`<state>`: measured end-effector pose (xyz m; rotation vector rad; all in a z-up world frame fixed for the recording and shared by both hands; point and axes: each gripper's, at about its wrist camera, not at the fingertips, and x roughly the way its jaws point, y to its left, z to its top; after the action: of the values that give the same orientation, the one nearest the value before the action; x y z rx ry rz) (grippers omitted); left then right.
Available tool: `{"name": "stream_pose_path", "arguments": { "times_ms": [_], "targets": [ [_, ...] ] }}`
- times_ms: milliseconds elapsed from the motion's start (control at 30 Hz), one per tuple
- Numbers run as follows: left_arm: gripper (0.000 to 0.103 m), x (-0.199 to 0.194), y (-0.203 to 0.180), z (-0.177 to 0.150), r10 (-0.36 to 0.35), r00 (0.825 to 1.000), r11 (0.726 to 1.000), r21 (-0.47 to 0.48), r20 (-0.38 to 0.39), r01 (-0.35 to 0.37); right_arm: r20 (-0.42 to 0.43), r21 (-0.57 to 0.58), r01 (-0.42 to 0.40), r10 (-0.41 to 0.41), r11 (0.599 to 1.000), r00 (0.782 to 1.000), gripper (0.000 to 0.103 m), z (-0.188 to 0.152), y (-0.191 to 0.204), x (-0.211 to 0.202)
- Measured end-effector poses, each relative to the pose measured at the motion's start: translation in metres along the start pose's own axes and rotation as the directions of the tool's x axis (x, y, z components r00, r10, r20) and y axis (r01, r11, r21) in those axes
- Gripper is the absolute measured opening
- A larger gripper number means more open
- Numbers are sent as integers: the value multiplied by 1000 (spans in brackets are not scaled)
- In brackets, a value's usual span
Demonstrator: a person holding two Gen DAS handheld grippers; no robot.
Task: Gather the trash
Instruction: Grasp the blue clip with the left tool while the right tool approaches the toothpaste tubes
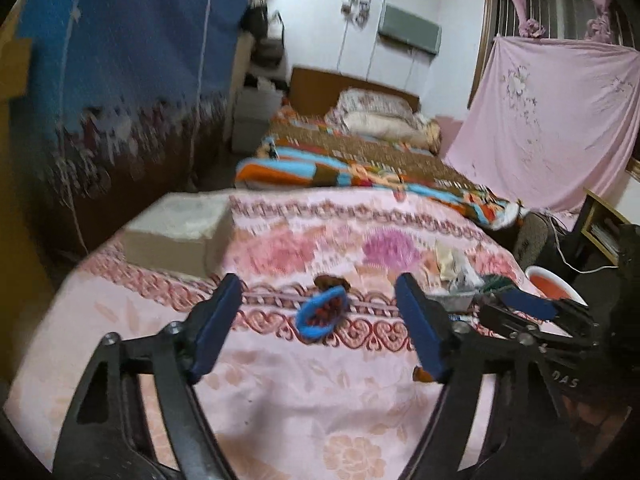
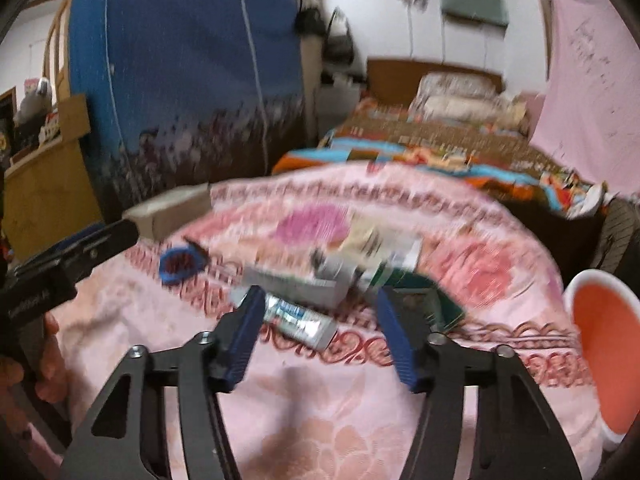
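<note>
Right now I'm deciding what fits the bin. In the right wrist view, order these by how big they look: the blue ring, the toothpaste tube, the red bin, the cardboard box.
1. red bin, though nearness to the camera inflates it
2. toothpaste tube and cardboard box: too alike to rank
3. blue ring

We see a bed (image 1: 360,152) with a wooden headboard (image 1: 320,88), white walls, a barred window (image 1: 560,0) (pink-curtained).
</note>
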<state>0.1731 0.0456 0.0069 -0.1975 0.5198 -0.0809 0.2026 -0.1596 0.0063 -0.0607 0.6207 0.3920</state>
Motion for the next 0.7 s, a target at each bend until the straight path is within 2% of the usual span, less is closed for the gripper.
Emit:
{"name": "stream_pose_path", "arguments": {
  "times_ms": [133, 300, 333, 467, 600, 700],
  "targets": [
    [43, 16, 5, -2, -32, 996, 999, -33, -86, 29, -76, -17, -35, 33, 999, 997, 50, 0, 2, 12],
    [19, 33, 9, -4, -53, 982, 997, -60, -180, 43, -172, -53, -74, 64, 996, 983, 50, 3, 9, 29],
    [18, 35, 10, -5, -59, 980, 997, -63, -192, 48, -186, -61, -76, 63, 995, 981, 50, 3, 11, 33],
    [1, 37, 12, -6, -65, 976, 996, -74, -207, 50, -226, -78, -83, 64, 993, 972, 51, 4, 14, 42],
    [0, 35, 13, -6, -80, 977, 995, -80, -200, 65, -229, -70, -99, 80, 993, 970, 50, 4, 12, 41],
    [0, 35, 12, -6, -86, 976, 995, -74, -203, 72, -227, -67, -110, 92, 992, 969, 41, 3, 12, 41]
  ]
}}
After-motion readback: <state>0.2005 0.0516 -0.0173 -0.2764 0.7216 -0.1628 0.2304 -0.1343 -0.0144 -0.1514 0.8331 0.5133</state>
